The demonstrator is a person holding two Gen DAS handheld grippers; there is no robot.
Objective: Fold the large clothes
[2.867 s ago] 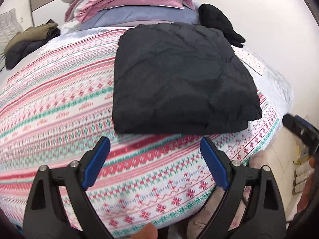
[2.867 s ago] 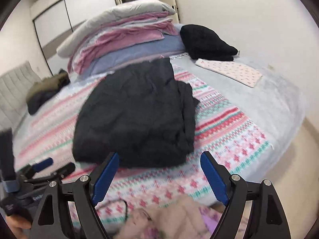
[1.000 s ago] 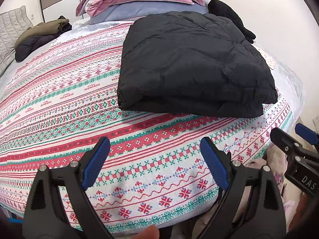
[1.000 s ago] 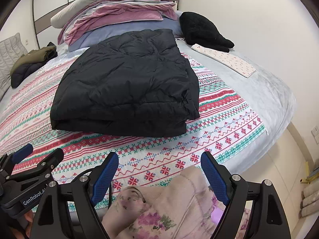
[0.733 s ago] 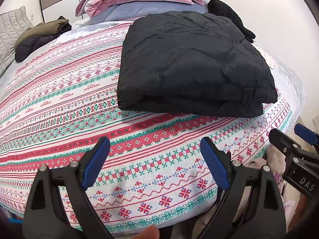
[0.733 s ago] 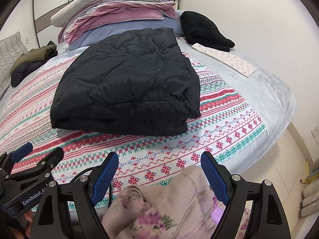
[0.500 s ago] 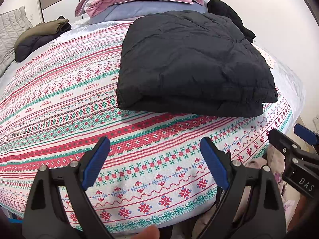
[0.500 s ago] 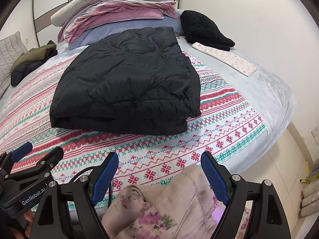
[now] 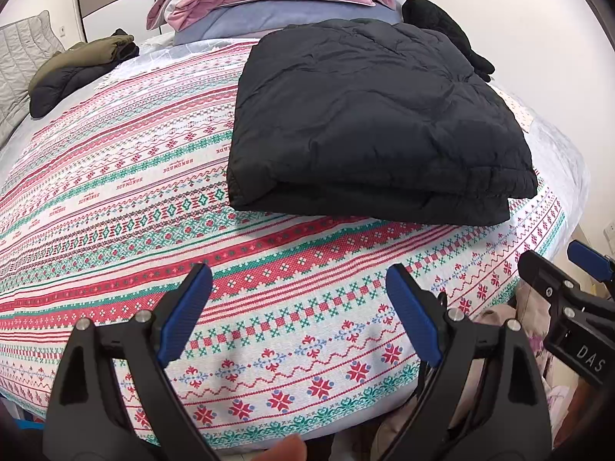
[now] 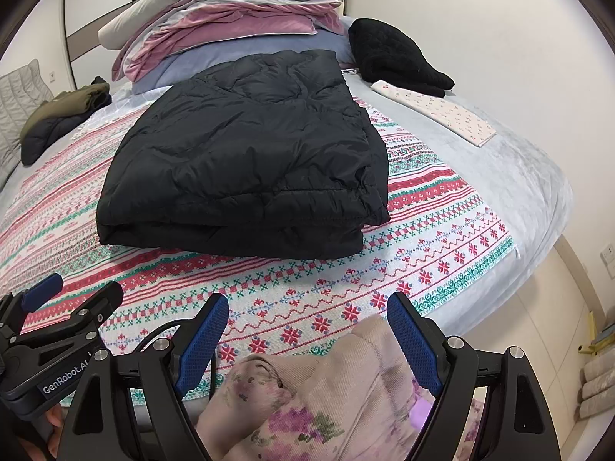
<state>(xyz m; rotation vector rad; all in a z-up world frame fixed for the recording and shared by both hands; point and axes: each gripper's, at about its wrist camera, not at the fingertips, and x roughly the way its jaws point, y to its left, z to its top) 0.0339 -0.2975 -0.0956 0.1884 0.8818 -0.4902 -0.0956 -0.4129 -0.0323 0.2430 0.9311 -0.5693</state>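
A black padded jacket [image 9: 376, 123] [image 10: 246, 153] lies folded into a thick rectangle on the patterned bedspread [image 9: 115, 192] [image 10: 423, 238]. My left gripper [image 9: 300, 315] hangs open over the near edge of the bed, well short of the jacket, nothing between its blue pads. My right gripper [image 10: 307, 338] is open too, held back at the bed's edge above a person's floral clothing [image 10: 307, 403]. Each gripper shows at the side of the other's view: the right one [image 9: 569, 296], the left one [image 10: 57, 319].
A stack of pink, grey and lilac bedding [image 10: 230, 27] sits at the head of the bed. A black knit garment [image 10: 392, 57] and a white dotted cloth [image 10: 442, 111] lie at the right. An olive and dark bundle [image 9: 77, 65] lies far left. The wall is to the right.
Three seconds ago the jacket lay flatter and both views were higher; over the last second nothing has visibly moved.
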